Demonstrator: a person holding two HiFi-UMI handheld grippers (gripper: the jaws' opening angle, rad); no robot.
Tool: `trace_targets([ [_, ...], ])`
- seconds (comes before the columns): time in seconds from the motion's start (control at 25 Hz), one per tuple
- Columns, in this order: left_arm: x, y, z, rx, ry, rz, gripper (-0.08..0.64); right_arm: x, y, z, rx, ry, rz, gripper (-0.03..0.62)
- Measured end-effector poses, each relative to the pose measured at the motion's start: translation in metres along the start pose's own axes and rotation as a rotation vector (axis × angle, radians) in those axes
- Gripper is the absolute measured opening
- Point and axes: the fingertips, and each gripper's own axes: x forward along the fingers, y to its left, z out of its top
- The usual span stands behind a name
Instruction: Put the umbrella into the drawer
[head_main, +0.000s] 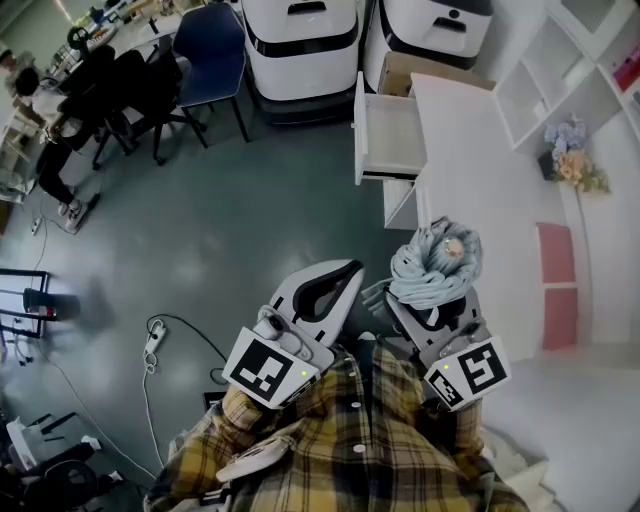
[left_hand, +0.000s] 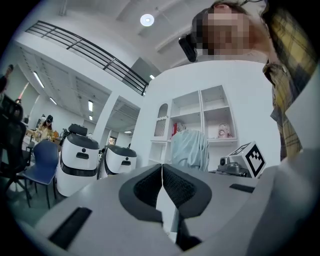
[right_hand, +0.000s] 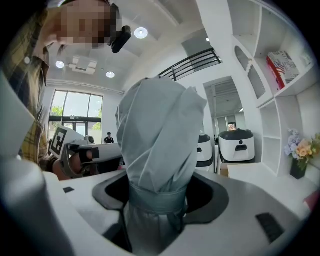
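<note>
A folded pale blue-grey umbrella (head_main: 435, 262) stands upright in my right gripper (head_main: 425, 305), whose jaws are shut on its strapped lower part. In the right gripper view the umbrella (right_hand: 157, 145) fills the middle, squeezed between the dark pads of the right gripper (right_hand: 157, 200). My left gripper (head_main: 335, 280) is held beside it to the left, shut and empty; the left gripper view shows that left gripper (left_hand: 161, 182) with its pads touching, and the umbrella (left_hand: 190, 149) beyond them. The white drawer (head_main: 390, 135) stands pulled out, farther ahead at the cabinet's left side.
The drawer belongs to a white cabinet (head_main: 470, 150) with open shelves and a flower bunch (head_main: 575, 160) to its right. Two white robot bases (head_main: 300, 40) stand behind it. A blue chair (head_main: 210, 50), seated people and floor cables (head_main: 155, 345) are to the left.
</note>
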Motion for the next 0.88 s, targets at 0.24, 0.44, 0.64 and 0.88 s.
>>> trace_targets([
  [0.24, -0.018, 0.018, 0.000, -0.003, -0.009, 0.010, 0.023, 0.014, 0.008, 0.001, -0.002, -0.006, -0.015, 0.314],
  [0.44, -0.017, 0.028, -0.008, -0.016, -0.003, 0.024, 0.023, 0.026, 0.001, -0.004, 0.019, 0.005, -0.011, 0.314],
  [0.64, -0.006, 0.047, -0.010, -0.032, 0.005, 0.032, 0.023, 0.043, -0.009, -0.005, 0.022, 0.026, -0.011, 0.314],
  [0.88, 0.019, 0.083, -0.019, -0.046, 0.034, 0.064, 0.023, 0.077, -0.040, -0.011, 0.043, 0.054, 0.008, 0.314],
])
